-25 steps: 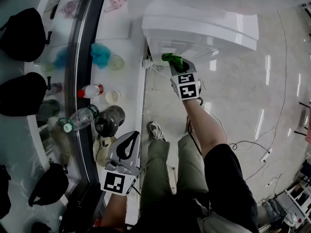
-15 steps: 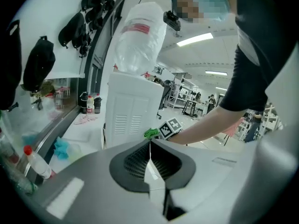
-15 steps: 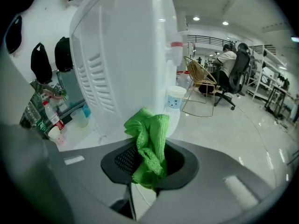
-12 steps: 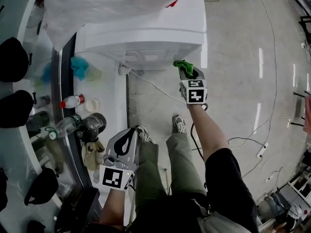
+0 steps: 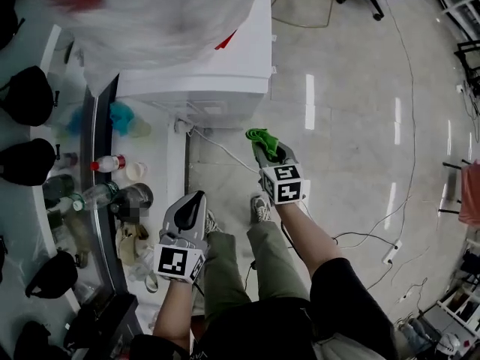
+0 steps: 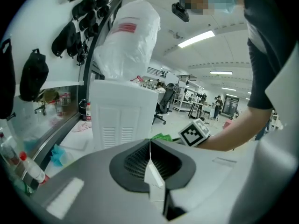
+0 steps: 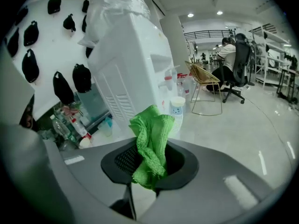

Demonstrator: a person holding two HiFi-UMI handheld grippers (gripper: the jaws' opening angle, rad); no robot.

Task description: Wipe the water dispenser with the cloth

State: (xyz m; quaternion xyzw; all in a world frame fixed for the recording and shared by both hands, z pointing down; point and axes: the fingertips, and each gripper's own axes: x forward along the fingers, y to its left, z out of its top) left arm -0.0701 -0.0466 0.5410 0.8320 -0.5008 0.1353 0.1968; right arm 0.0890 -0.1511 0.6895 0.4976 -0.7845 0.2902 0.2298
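**Green cloth pinched in right tongs, near dispenser but off it**

Counts: one water dispenser [image 5: 225, 66], white, with one plastic-wrapped bottle [image 5: 150, 17] on top. One green cloth [image 5: 262, 136]. Two tongs.

Right tongs [image 5: 264, 147]: jaws closed on the cloth, which bunches up out of them in the right gripper view. They are held out in front of the dispenser's front corner. The cloth is close to the dispenser, with floor showing between them, so no contact.

Left tongs [image 5: 194, 199]: jaws pressed together, nothing between them. Held low by the person's leg, tip toward the dispenser.

Around: a white surface [image 5: 161, 152] left of the dispenser carries at least three bottles: a red-capped bottle [image 5: 109, 162], a clear bottle [image 5: 91, 196] and a dark bottle [image 5: 135, 196]. Also one pale cup [image 5: 136, 171] and a blue wad [image 5: 120, 115]. Several black bags [image 5: 28, 96] hang on the wall.

A white cable [image 5: 223, 145] runs over the floor from the dispenser's base. More cords [image 5: 360, 235] lie to the right.
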